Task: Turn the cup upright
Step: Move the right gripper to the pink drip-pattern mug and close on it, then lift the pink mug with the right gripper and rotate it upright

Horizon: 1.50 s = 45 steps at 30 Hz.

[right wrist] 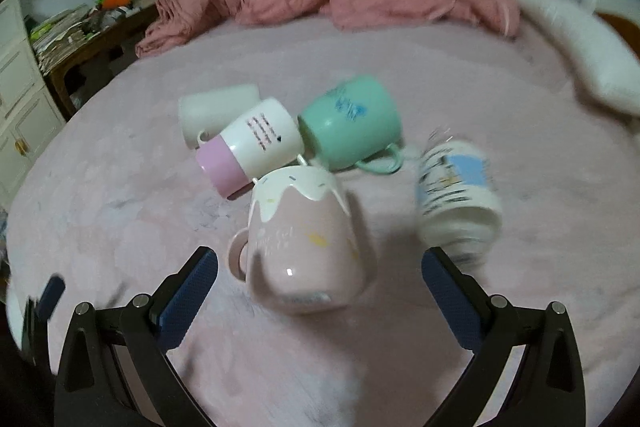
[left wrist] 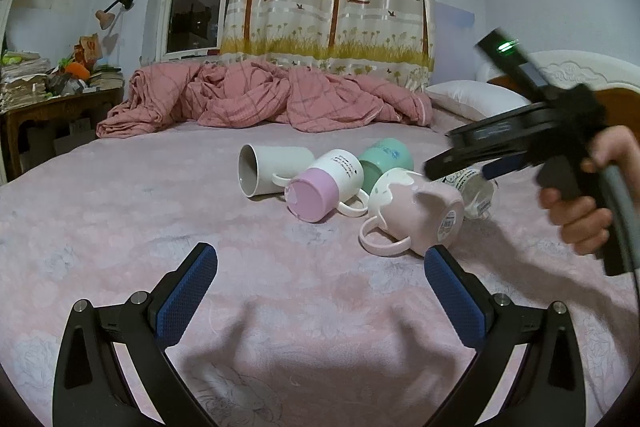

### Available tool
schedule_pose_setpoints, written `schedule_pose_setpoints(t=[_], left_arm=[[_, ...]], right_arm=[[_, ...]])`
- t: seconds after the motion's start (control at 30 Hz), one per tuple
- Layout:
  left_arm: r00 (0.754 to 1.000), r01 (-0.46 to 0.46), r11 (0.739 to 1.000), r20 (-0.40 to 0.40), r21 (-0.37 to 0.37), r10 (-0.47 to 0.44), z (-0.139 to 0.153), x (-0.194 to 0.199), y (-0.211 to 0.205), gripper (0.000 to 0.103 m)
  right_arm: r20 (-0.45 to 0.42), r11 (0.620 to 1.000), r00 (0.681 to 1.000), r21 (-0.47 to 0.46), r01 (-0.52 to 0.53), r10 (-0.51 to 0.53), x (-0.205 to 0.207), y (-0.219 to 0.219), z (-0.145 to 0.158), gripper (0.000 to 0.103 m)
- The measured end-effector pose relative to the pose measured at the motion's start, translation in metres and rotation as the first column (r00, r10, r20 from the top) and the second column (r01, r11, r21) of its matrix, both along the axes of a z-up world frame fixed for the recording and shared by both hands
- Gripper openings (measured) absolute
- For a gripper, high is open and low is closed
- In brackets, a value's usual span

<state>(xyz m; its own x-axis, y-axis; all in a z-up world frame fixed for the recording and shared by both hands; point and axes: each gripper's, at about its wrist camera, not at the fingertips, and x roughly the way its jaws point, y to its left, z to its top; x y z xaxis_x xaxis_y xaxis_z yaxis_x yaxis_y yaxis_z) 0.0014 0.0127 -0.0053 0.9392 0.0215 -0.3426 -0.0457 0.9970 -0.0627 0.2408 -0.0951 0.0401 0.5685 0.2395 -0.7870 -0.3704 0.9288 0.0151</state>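
Note:
Several mugs lie on their sides on the pink bed (left wrist: 120,219). A pink mug with white drip glaze (left wrist: 416,207) (right wrist: 308,239) lies nearest. Behind it lie a white-and-lilac mug (left wrist: 320,183) (right wrist: 252,143), a plain white mug (left wrist: 268,167) (right wrist: 216,107), a green mug (left wrist: 384,157) (right wrist: 352,119) and a printed white-and-blue mug (left wrist: 476,191) (right wrist: 456,191). My left gripper (left wrist: 320,263) is open and empty, low over the bed in front of the mugs. My right gripper (right wrist: 320,263) is open, hovering just above the pink mug; it also shows in the left wrist view (left wrist: 460,167).
A crumpled pink quilt (left wrist: 260,99) lies at the far side of the bed. A white pillow (left wrist: 476,99) and headboard are at the right. A cluttered wooden table (left wrist: 52,99) stands off the bed's left side, with a white cabinet (right wrist: 20,99) beside it.

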Motion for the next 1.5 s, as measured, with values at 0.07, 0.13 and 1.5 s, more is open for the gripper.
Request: schedule_pose_setpoints(t=[0.07,0.13,1.5], left_arm=[[1.0,0.001,1.0,-0.001,0.004,-0.001,0.0,0.001,-0.001,0.103],[1.0,0.002,1.0,-0.005,0.008,-0.002,0.0,0.001,-0.002,0.103],[1.0,0.004,1.0,-0.014,0.006,-0.004,0.0,0.004,-0.001,0.103]], right_arm=[[-0.046,1.0,0.999,0.001,0.005,-0.005,0.017,0.007,-0.013,0.103],[-0.078,1.0,0.997,-0.003,0.009,-0.01,0.029,0.011,-0.027,0.103],[-0.019,0.937,0.965,0.235,0.257,-0.26,-0.115,-0.063,-0.034,0.087]])
